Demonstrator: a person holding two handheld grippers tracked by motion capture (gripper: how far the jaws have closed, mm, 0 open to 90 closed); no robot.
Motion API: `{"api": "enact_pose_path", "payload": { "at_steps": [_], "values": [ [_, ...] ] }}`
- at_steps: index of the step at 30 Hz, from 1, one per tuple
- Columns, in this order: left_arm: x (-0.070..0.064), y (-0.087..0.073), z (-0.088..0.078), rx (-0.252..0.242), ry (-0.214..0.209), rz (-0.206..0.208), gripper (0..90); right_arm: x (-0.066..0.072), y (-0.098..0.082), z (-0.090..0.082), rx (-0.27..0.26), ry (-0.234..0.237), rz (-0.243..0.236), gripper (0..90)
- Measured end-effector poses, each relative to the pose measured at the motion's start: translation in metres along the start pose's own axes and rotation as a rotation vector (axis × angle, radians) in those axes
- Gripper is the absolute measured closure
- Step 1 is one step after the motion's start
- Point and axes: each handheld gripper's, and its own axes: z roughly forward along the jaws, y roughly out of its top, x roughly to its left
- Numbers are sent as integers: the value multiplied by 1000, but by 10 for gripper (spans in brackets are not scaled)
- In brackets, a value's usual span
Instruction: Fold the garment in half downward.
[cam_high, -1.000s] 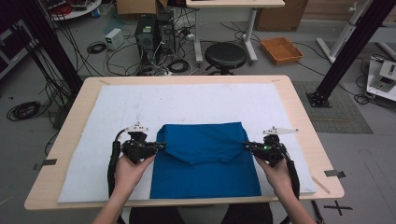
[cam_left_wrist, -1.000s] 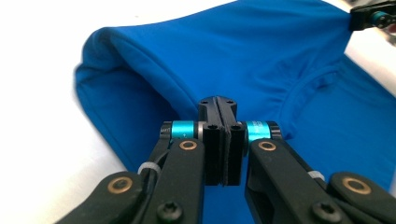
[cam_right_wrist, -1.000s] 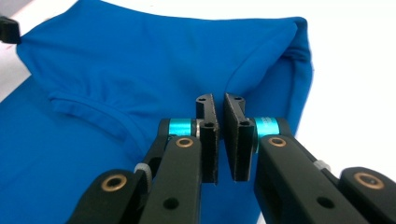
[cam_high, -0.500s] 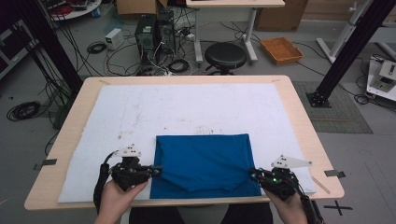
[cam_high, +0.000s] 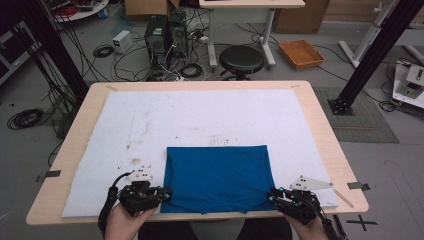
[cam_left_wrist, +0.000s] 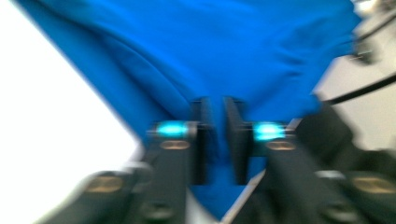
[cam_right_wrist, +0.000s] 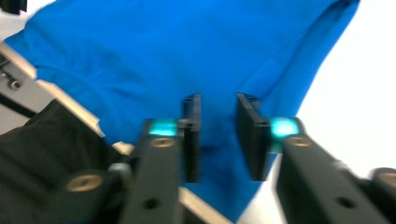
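A blue cloth (cam_high: 215, 177) lies folded into a rectangle on the white mat (cam_high: 200, 115), its near edge at the table's front. My left gripper (cam_high: 167, 191) is at the cloth's near left corner. In the left gripper view the jaws (cam_left_wrist: 215, 121) are nearly together, with blue cloth (cam_left_wrist: 224, 46) pinched between them. My right gripper (cam_high: 270, 196) is at the near right corner. In the right gripper view its jaws (cam_right_wrist: 219, 116) stand apart over the cloth (cam_right_wrist: 163, 46), which lies loose in the gap. Both gripper views are blurred.
The wooden table (cam_high: 320, 115) carries the mat, which has dark smudges (cam_high: 132, 161) left of the cloth. A black stool (cam_high: 241, 57), computer boxes (cam_high: 162, 35) and cables stand on the floor behind the table. An orange tray (cam_high: 301, 52) lies at the back right.
Both grippers have drawn the cloth's edge toward the table's front, and the cloth now lies flatter. The right jaws now stand apart.
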Motion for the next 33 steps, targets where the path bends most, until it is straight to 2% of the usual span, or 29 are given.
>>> {"api": "enact_pose_path", "payload": {
  "at_steps": [4, 5, 9, 12, 14, 16, 19, 22, 25, 28, 29, 31, 33],
  "values": [
    [7, 11, -1, -51, 103, 16, 586, -13, 15, 2, -39, -61, -1, 596],
    [11, 16, -1, -75, 132, 16, 578, -17, 19, 3, -49, -77, 2, 586],
    [26, 37, 5, -144, 200, 15, 526, -39, 44, 14, -93, -144, 27, 568],
    [39, 50, 16, -192, 255, 12, 509, -56, 61, 28, -109, -179, 45, 556],
    [48, 56, 24, -201, 269, 1, 495, -65, 72, 41, -106, -198, 46, 532],
    [59, 62, 35, -206, 296, -29, 470, -71, 80, 54, -97, -206, 58, 525],
    [71, 68, 47, -196, 302, -50, 458, -79, 87, 71, -73, -209, 93, 502],
    [77, 71, 57, -158, 312, -64, 458, -86, 90, 87, -11, -220, 118, 509],
    [82, 70, 67, -110, 294, -93, 476, -91, 88, 95, 33, -200, 124, 602],
    [81, 68, 72, -74, 263, -77, 657, -93, 86, 96, 50, -173, 120, 754],
    [80, 67, 73, -68, 265, -68, 706, -93, 85, 96, 54, -173, 97, 792],
    [79, 66, 72, -68, 265, -42, 783, -92, 84, 96, 49, -167, 80, 853],
    [79, 66, 72, -75, 255, -45, 839, -92, 85, 94, 36, -171, 63, 891]
  ]
}}
